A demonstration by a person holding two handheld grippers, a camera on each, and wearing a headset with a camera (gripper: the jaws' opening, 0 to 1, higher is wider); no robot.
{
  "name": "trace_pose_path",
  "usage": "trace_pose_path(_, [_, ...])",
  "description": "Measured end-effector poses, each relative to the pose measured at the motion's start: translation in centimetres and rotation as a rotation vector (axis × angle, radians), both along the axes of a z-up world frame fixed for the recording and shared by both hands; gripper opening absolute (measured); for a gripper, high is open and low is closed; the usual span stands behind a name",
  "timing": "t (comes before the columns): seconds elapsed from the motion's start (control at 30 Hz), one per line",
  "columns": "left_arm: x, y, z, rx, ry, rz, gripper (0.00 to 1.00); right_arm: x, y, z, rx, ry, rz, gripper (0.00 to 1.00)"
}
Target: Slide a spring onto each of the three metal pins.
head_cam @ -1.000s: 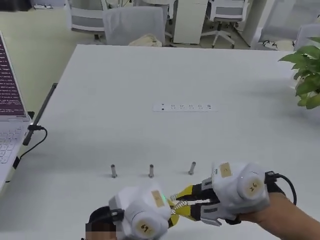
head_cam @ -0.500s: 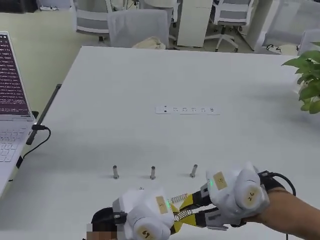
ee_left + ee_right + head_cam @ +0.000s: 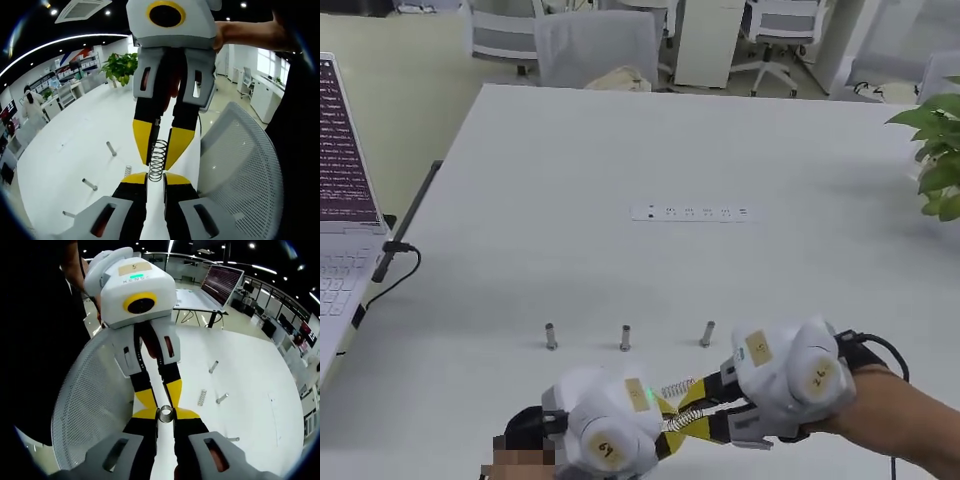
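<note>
The small coiled steel spring sits in the air over the near edge of the white tabletop. It spans the gap between my two claws, which face each other tip to tip. My left gripper pinches one end between its yellow-tipped jaws. My right gripper has its jaws closed on the other end, so from that side I look straight down the coil's open bore. I judge that I hold it at both ends to re-seat it: one claw steadies it while the other finds a grip that leaves an end free to go over a pin. A second, loose spring lies on the table just short of the three short upright metal pins, kept near for its turn. The pins stand in a row, apart from one another, all bare, so I reckon the work is only at its start.
</note>
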State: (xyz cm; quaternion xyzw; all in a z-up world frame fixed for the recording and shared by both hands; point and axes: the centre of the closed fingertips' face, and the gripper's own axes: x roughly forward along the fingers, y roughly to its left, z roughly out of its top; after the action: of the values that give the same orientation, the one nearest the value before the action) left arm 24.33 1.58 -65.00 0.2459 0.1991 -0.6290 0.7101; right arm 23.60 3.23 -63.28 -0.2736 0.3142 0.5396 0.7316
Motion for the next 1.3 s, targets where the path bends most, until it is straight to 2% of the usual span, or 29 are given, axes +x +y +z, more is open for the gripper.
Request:
trace_pose_path(0.1, [0.5, 0.7, -0.1, -0.013, 0.027, 0.034, 0.09, 0.5, -0.4, -0.4, -0.006, 0.000, -0.019, 0.09])
trace_pose_path(0.17, [0.9, 1.1, -0.1, -0.018, 0.023, 0.061, 0.10, 0.7, -0.6, -0.6, -0.004, 0.001, -0.029, 0.09])
trace_pose_path(0.33, [1.6, 2.6, -0.4, -0.021, 0.045, 0.119, 0.15, 1.0, -0.9, -1.0, -0.004, 0.006, -0.044, 0.09])
trace_pose_path(0.53, [2.8, 5.0, -0.9, -0.033, 0.083, 0.217, 0.19, 1.9, -1.6, -1.9, -0.016, 0.017, -0.082, 0.09])
trace_pose_path(0.67, [3.5, 6.6, -1.4, -0.021, 0.079, 0.263, 0.20, 2.3, -1.8, -2.2, -0.010, 0.019, -0.098, 0.09])
trace_pose_path(0.73, [3.8, 7.4, -1.5, -0.039, 0.108, 0.310, 0.22, 2.6, -1.8, -2.1, -0.014, 0.016, -0.098, 0.09])
trace_pose_path(0.77, [4.1, 8.0, -1.5, -0.044, 0.111, 0.328, 0.22, 2.8, -1.8, -2.1, -0.011, 0.015, -0.100, 0.09])
trace_pose_path(0.93, [4.7, 9.9, -1.8, -0.042, 0.114, 0.375, 0.25, 3.3, -2.2, -2.5, -0.025, 0.017, -0.101, 0.09])
trace_pose_path(1.0, [4.8, 10.3, -1.6, -0.059, 0.121, 0.385, 0.26, 3.4, -2.3, -2.6, -0.029, 0.018, -0.101, 0.09])
trace_pose_path(1.17, [5.6, 11.3, -1.5, -0.067, 0.122, 0.428, 0.27, 3.8, -2.5, -3.0, -0.045, 0.026, -0.095, 0.09])
trace_pose_path(1.3, [6.0, 12.2, -1.6, -0.055, 0.114, 0.448, 0.28, 4.4, -2.4, -3.2, -0.049, 0.027, -0.094, 0.09])
